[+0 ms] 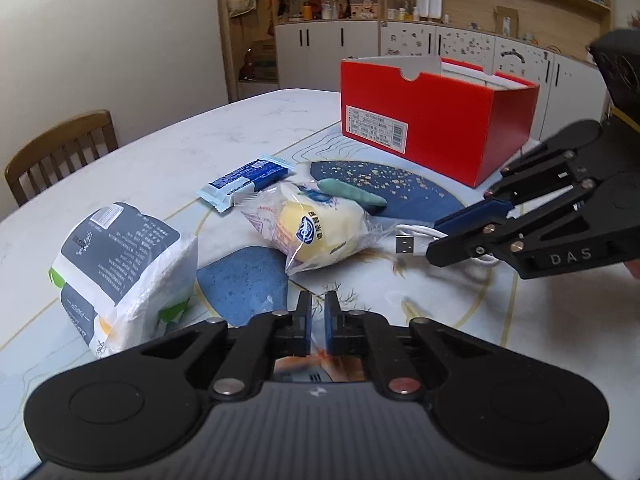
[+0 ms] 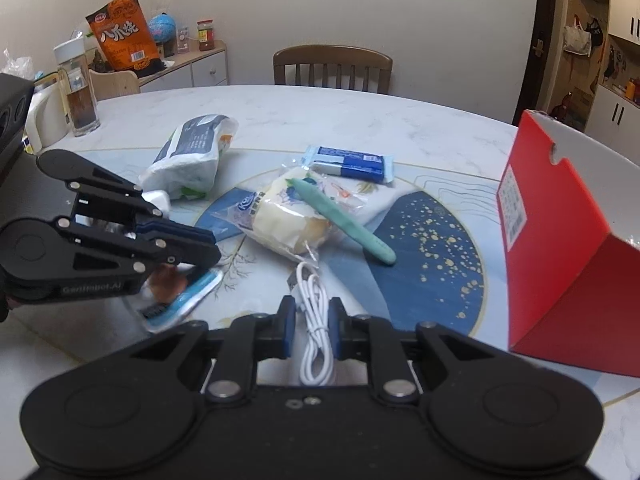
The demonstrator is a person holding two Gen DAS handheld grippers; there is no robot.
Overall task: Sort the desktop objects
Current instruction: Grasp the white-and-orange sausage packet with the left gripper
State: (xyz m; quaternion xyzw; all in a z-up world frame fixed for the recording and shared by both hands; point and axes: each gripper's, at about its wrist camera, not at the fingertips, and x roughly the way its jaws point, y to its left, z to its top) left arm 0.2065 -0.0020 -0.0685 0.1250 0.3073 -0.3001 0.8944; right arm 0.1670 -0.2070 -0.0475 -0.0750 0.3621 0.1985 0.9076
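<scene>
The left gripper (image 2: 208,246) is pinching a flat blue-and-silver packet (image 2: 180,300), jaws nearly together. To its right, the right gripper (image 2: 313,328) is clamping a coiled white USB cable (image 2: 316,320) on the patterned mat (image 2: 432,248). The red box (image 2: 568,272) is standing open at the far right, well apart.

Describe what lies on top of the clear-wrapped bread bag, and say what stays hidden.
A green pen lies slanted across the bread bag, its far end on the wrapper, its near end on the placemat. Whatever is under the bag is covered.
</scene>
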